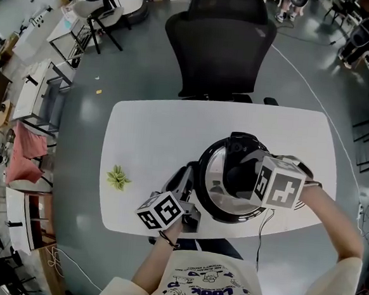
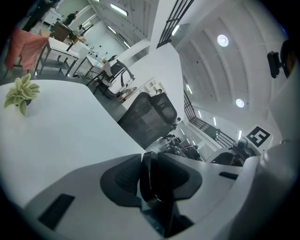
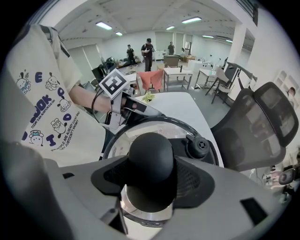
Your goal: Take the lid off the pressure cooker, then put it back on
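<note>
You are steadying the pressure cooker (image 1: 209,177), left gripper (image 1: 186,189) jaws clamping its side handle (image 2: 148,180), right gripper (image 3: 151,177) jaws grasping the lid knob (image 3: 151,157).

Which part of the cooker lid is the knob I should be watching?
On the white table sits a steel pressure cooker with a shiny lid. At the lid's centre stands the knob, clasped by the right tongs. It is a round, matte black dome, far bigger than the small ribbed valve beside it.
</note>
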`<state>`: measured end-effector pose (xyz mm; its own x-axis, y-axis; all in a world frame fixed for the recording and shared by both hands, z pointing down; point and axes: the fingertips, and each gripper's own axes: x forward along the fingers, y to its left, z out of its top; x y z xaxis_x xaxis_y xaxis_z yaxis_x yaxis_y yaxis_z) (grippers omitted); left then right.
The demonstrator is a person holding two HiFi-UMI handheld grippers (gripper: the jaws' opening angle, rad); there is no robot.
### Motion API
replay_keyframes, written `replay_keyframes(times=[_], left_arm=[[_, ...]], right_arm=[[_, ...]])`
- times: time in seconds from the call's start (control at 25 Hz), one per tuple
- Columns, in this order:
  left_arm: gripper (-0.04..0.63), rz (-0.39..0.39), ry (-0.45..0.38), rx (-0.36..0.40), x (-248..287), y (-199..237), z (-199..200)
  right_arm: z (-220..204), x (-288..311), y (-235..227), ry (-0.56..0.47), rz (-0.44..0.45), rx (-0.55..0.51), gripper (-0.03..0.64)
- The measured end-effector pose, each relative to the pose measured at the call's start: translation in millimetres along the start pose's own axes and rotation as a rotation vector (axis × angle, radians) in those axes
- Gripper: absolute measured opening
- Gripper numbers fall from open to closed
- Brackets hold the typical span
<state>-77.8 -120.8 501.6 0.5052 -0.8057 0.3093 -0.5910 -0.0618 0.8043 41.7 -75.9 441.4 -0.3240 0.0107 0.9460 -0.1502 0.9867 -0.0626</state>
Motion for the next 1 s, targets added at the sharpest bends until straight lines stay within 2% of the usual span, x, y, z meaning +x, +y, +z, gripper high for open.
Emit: replay_keyframes(times=[0.4, 1.0], left_arm=[[0.123, 0.019, -0.022, 0.001, -3.8, 0.6, -2.0], [0.124, 0.044, -0.029, 0.017, -2.0, -2.2, -2.1]], right_arm=[[-2.4, 1.0, 2.5, 0.008, -0.014, 0.030, 0.295], [-3.5, -2.3, -1.6, 0.003, -0.053, 0.142, 0.298]])
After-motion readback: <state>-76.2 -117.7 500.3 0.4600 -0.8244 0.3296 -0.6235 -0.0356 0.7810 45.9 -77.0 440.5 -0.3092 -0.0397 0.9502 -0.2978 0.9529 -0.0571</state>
